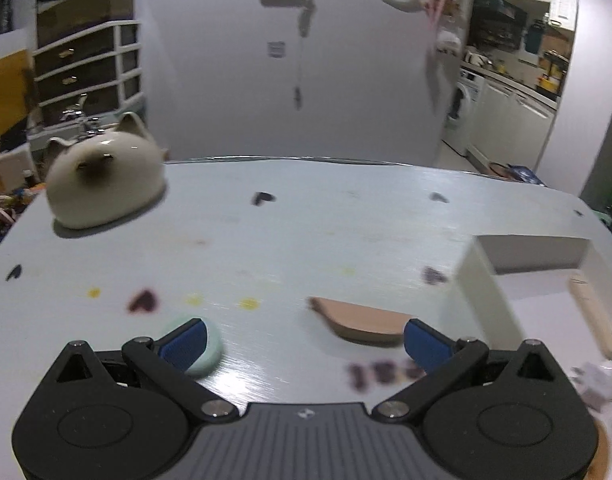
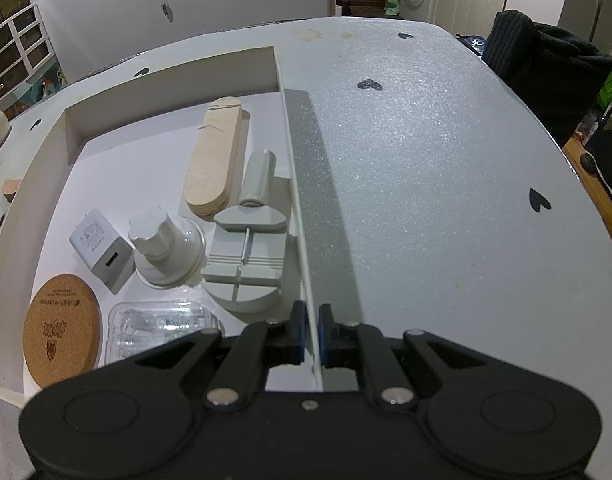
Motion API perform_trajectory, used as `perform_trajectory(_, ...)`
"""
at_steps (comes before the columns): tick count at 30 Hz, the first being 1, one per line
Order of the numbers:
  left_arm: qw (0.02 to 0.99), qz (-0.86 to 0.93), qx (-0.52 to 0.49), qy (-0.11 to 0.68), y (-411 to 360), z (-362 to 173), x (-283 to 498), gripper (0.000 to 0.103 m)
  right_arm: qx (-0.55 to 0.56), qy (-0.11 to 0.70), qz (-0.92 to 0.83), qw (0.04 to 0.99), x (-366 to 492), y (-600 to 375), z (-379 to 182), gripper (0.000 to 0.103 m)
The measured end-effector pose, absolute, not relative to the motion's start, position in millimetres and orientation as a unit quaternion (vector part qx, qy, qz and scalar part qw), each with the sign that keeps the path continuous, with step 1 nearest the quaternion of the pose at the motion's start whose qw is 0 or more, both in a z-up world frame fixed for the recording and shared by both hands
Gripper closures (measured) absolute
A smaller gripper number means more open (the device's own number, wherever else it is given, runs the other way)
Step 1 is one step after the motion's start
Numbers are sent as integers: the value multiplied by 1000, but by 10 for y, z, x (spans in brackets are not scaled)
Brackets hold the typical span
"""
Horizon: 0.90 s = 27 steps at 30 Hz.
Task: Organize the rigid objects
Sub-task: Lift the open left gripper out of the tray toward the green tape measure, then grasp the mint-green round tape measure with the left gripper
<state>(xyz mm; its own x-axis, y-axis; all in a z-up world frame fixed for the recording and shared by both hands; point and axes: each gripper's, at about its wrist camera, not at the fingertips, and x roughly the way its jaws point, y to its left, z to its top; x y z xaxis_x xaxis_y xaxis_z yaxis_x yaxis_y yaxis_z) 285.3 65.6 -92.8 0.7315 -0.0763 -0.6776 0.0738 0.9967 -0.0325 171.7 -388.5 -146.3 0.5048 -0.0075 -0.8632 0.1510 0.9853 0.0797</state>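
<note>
White tray (image 2: 173, 68) wall pinched by R claw (image 2: 310, 330). L claw (image 1: 303, 340) spread wide above worktop (image 1: 346, 220), nr mint disc (image 1: 209, 350) & tan piece (image 1: 362, 320).

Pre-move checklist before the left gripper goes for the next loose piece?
1. Left gripper open, nothing between its fingers: ok.
2. Right gripper shut on the box wall, steadying the box: ok.
3. Loose pieces within view: tan piece and mint disc lie on the table: ok.
4. Left view sharp enough to aim: not ok, blurred.
5. Free floor in the box's far corner: ok.
6. Cat pot stands apart from both pieces: ok.
</note>
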Motion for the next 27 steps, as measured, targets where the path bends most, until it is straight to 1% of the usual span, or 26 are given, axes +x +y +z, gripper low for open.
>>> perform_trajectory(4,931,-17,9,364,839,-1059,2963,0,73,497,-47,864,1722,-3885,-1465,95)
perform_trajectory(6,931,-4,13,364,926,-1124,3013,3,74,497,-48,863,1725,-3885,-1466,95)
perform_trajectory(8,931,7,14,365,1009,-1176,3048,17,74,498,-50,863,1728,-3884,-1466,94)
perform_trajectory(13,928,41,4,371,1189,-1302,3137,29,75,498,-53,862,1734,-3879,-1468,94)
perform_trajectory(16,925,41,5,378,1216,-1340,3151,34,74,499,-55,862,1737,-3875,-1467,94)
perform_trajectory(18,923,36,10,383,1211,-1361,3165,40,73,500,-55,861,1740,-3872,-1467,94)
perform_trajectory(20,919,32,13,393,1199,-1393,3169,52,74,500,-55,861,1740,-3870,-1467,94)
perform_trajectory(27,918,30,12,394,1165,-1408,3134,53,73,499,-56,862,1735,-3863,-1468,94)
